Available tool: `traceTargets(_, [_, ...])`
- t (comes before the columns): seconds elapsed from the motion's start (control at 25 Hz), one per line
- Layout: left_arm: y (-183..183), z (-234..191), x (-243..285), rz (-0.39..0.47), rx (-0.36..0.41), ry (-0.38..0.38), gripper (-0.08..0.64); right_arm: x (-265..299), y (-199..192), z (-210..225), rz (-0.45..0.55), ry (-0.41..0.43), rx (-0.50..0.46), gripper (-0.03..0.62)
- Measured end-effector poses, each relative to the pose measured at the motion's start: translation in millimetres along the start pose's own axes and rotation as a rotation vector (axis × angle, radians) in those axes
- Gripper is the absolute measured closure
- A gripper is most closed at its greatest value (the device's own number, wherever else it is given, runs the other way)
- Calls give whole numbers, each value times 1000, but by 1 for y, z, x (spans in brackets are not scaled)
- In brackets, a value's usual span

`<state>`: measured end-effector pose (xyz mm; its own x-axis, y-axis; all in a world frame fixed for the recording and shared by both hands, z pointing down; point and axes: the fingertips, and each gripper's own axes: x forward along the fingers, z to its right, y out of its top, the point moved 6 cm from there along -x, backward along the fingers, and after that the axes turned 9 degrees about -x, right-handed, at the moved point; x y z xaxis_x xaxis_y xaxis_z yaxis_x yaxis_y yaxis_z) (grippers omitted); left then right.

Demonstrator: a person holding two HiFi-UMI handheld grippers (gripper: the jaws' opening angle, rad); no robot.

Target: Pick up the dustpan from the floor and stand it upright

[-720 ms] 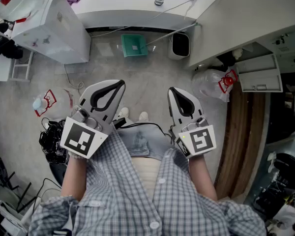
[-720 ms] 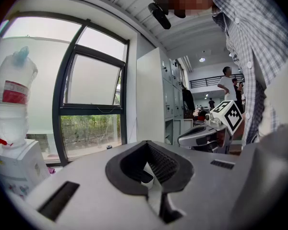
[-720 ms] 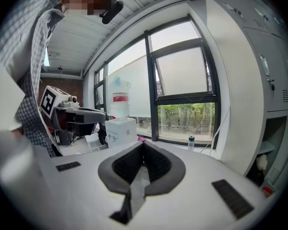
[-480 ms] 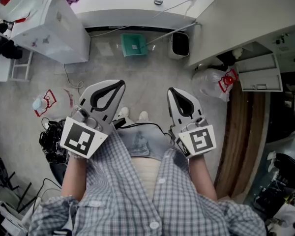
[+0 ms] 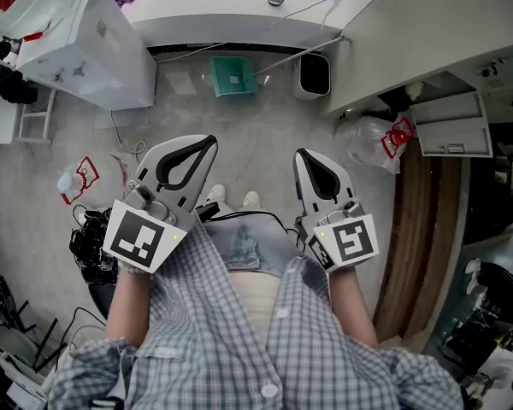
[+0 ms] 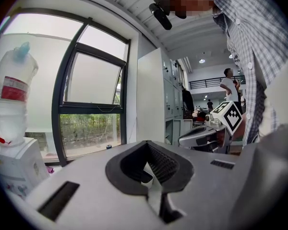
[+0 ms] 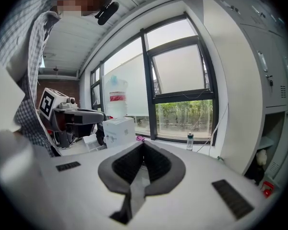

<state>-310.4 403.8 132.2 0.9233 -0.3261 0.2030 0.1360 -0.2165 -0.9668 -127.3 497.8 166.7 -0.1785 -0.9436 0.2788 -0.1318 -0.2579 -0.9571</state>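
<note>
The green dustpan [image 5: 232, 75] lies on the floor by the far wall, under the window ledge. Neither gripper is near it. Both are held at waist height in front of the person, pointing roughly level toward the window. My left gripper [image 5: 207, 141] [image 6: 146, 143] is shut with nothing between its jaws. The jaws of my right gripper [image 5: 301, 154] [image 7: 144, 143] also meet, empty. Each gripper view shows the other gripper beside it and the window beyond; the dustpan is out of sight in both.
A small black-and-white bin [image 5: 313, 75] stands right of the dustpan. A white water dispenser [image 5: 85, 45] [image 7: 117, 128] is at the left, a white cabinet [image 5: 427, 32] at the right. Plastic bags [image 5: 372, 143] and cables lie on the floor. A bottle [image 7: 190, 141] stands on the sill.
</note>
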Motion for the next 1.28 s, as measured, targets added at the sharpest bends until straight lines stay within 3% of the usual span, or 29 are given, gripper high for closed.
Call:
traceTargets(0.68, [7,-44,-20,35,28,-64,554,22,10,-33,-9,-100,7,586])
traceTargets(0.88, [8,-52,-24,59,-1,-88,554,16,8,-41,-18,-146,12,586])
traceTargets(1.28, [8,-56,-11,47,-1,-105,554,14,4,-27,-36,-187,27,586])
